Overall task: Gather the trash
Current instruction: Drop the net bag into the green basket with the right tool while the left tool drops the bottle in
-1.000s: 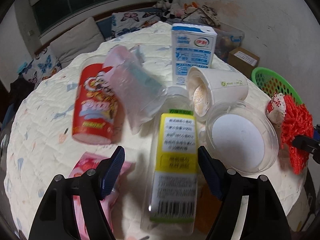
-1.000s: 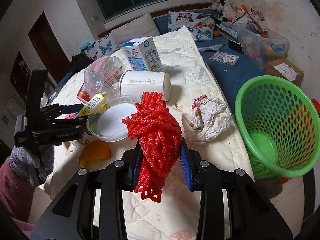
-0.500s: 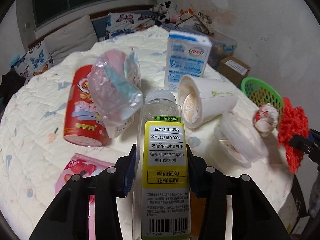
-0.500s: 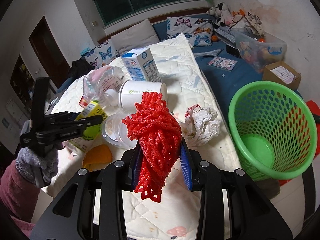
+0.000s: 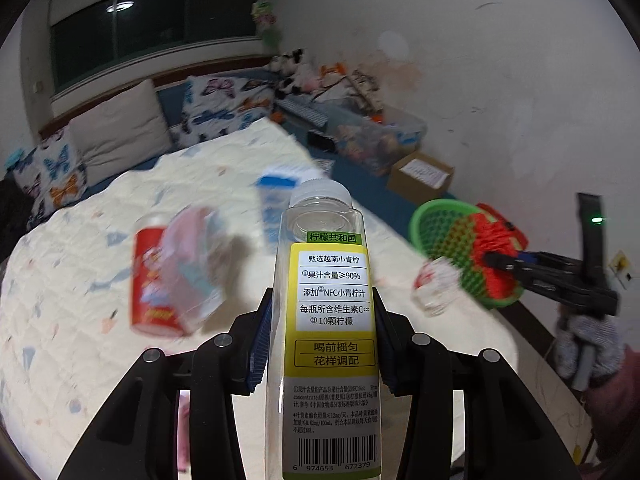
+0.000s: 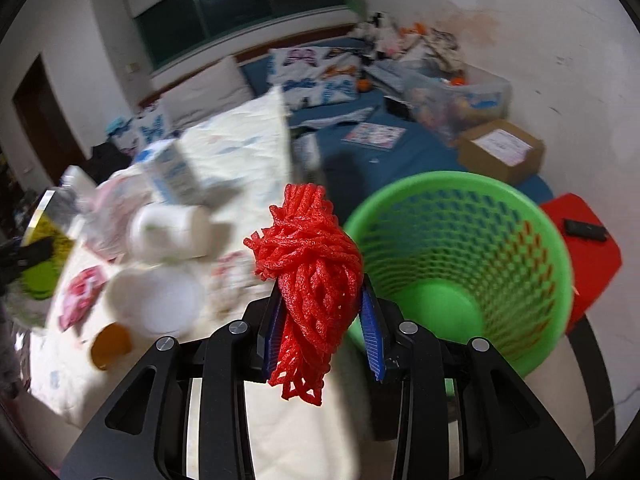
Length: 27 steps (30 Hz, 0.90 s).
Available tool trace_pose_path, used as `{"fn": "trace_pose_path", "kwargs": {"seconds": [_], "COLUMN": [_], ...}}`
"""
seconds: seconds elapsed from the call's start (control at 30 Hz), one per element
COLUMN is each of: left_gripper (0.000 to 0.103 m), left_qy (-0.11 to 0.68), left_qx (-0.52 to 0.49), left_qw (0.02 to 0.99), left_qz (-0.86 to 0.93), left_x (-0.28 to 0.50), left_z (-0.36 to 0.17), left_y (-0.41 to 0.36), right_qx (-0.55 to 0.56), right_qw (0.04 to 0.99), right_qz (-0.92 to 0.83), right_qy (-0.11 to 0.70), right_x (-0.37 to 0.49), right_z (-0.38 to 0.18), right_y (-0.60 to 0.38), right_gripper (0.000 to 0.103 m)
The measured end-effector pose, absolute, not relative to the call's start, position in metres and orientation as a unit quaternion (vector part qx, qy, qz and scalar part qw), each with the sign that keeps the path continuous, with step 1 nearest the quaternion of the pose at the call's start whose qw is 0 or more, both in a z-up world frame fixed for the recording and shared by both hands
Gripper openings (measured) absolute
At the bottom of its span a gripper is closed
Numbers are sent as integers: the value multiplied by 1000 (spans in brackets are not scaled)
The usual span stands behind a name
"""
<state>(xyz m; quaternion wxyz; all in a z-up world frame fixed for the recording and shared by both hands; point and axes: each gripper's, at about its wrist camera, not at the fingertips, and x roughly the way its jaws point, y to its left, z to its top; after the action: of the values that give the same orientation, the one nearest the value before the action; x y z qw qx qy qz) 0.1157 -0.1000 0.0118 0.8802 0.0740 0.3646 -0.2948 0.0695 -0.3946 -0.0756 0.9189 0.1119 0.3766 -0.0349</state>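
Observation:
My left gripper (image 5: pixel 322 344) is shut on a clear plastic bottle (image 5: pixel 328 320) with a yellow label and white cap, lifted above the quilted table. My right gripper (image 6: pixel 322 316) is shut on a red foam net (image 6: pixel 312 268) and holds it in the air just left of the green mesh basket (image 6: pixel 460 272). The right gripper with the red net also shows in the left wrist view (image 5: pixel 492 256), in front of the basket (image 5: pixel 440 224). A crumpled paper ball (image 5: pixel 436 284) lies near the table's right edge.
On the table lie a red snack can (image 5: pixel 150 284), a crinkled plastic bag (image 5: pixel 192 264), a blue-white milk carton (image 5: pixel 276 200), a white paper cup (image 6: pixel 168 232), a clear lid (image 6: pixel 156 300) and an orange cap (image 6: pixel 110 344). A red stool (image 6: pixel 580 248) stands beside the basket.
My left gripper closed on the bottle and lifted it off the table, swinging right. My right gripper carried the red net toward the green basket.

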Motion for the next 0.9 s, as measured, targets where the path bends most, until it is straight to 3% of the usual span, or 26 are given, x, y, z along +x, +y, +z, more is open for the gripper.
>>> {"fn": "trace_pose_path", "kwargs": {"seconds": [0.23,0.33,0.9], "left_gripper": [43,43,43], "left_qy": [366,371,424], "left_qx": [82,85,140], "left_qw": [867,861,797], "left_qz": [-327,-337,-408], "left_x": [134,142,153], "left_z": [18,18,-29], "left_y": [-159,-186,-340], "right_qx": [125,136,169], "right_qw": [909,905,905], "right_qz": [-82,-92,-136], "right_qy": [388,394,367], "right_x": [87,96,43], "right_z": [-97,-107,-108], "right_y": [-454,-474,-523], "right_gripper": [40,62,68]}}
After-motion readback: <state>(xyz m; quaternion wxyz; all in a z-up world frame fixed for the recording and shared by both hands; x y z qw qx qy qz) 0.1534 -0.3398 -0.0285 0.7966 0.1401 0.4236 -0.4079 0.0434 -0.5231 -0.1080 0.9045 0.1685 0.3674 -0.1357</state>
